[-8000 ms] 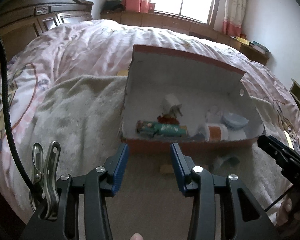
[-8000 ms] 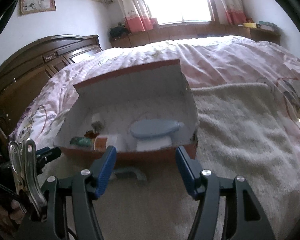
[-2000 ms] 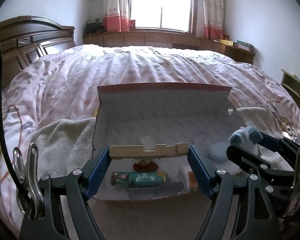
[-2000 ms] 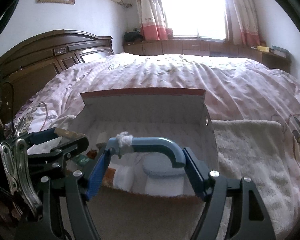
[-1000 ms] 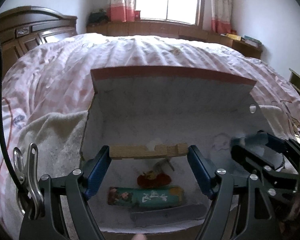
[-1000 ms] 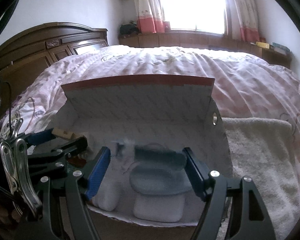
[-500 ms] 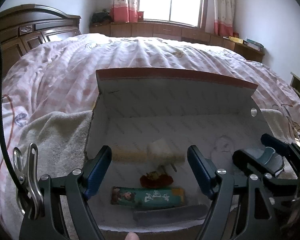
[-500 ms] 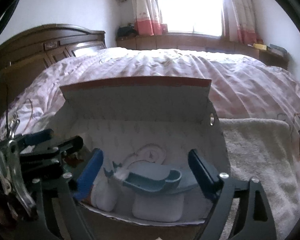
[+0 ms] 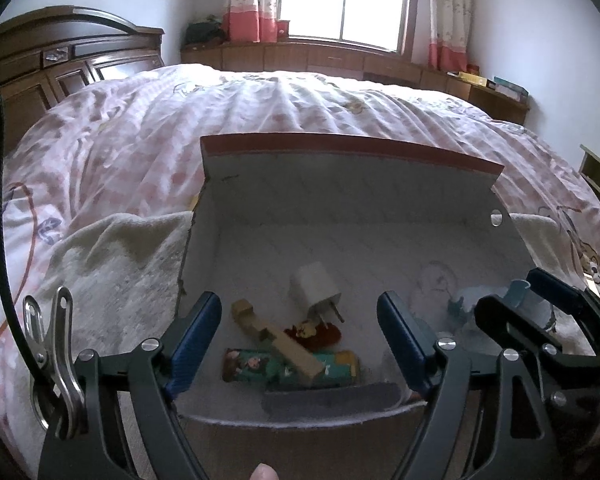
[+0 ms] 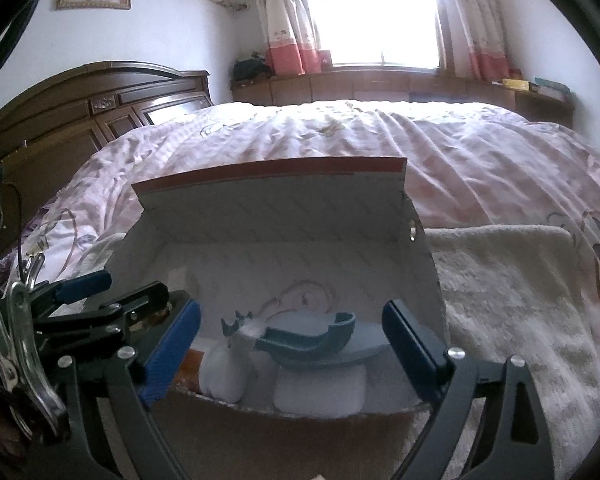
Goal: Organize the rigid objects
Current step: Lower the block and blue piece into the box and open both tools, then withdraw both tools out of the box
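Note:
An open cardboard box (image 9: pixel 352 208) with a red rim stands on a towel on the bed; it also shows in the right wrist view (image 10: pixel 268 216). Inside lie a wooden block (image 9: pixel 278 342) across a green packet (image 9: pixel 292 368), a white charger plug (image 9: pixel 316 290) and a red toy (image 9: pixel 314 332). A blue curved piece (image 10: pixel 308 336) rests on a blue-lidded white jar (image 10: pixel 320 392) beside a white bottle (image 10: pixel 224 372). My left gripper (image 9: pixel 300 344) is open and empty over the box front. My right gripper (image 10: pixel 292 354) is open and empty too.
The box sits on a cream towel (image 9: pixel 112 272) over a pink quilt (image 9: pixel 300 100). A dark wooden headboard (image 10: pixel 100 100) is at the left, a window with cabinets at the back. Each gripper shows beside the other at the frame edge.
Both grippers opened: the wooden block dropped from the left one onto the green packet, the blue curved piece from the right one onto the jar. Both grippers have drawn back a little.

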`<state>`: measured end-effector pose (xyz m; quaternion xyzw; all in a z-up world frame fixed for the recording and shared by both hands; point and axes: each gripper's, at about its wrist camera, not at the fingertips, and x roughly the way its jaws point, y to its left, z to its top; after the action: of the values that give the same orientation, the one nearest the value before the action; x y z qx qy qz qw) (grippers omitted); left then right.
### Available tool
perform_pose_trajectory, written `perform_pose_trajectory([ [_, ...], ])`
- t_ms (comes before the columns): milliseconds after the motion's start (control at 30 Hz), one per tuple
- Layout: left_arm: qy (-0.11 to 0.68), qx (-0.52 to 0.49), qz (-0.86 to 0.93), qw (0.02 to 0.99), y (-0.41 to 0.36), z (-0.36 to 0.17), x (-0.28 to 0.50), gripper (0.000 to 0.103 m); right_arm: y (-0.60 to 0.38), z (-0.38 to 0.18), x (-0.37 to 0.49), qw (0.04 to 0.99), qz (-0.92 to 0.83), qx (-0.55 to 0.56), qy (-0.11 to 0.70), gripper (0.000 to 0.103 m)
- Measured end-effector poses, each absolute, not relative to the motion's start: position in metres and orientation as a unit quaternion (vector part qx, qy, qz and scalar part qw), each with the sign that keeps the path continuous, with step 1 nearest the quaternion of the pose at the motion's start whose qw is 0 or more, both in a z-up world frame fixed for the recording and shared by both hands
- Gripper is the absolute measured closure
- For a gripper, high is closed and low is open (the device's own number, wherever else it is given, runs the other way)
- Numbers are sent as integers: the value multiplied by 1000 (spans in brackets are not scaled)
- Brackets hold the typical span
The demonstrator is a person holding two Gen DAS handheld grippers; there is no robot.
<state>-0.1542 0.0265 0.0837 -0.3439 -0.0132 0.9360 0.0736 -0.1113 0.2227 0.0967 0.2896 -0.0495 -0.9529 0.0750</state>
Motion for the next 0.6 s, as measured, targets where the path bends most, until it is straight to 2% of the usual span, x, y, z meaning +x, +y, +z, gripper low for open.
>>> perform_pose_trajectory([
  [600,-8,-363,929,68,25,87,-108,21,221,99,-63,66,-951,298,-59,8],
])
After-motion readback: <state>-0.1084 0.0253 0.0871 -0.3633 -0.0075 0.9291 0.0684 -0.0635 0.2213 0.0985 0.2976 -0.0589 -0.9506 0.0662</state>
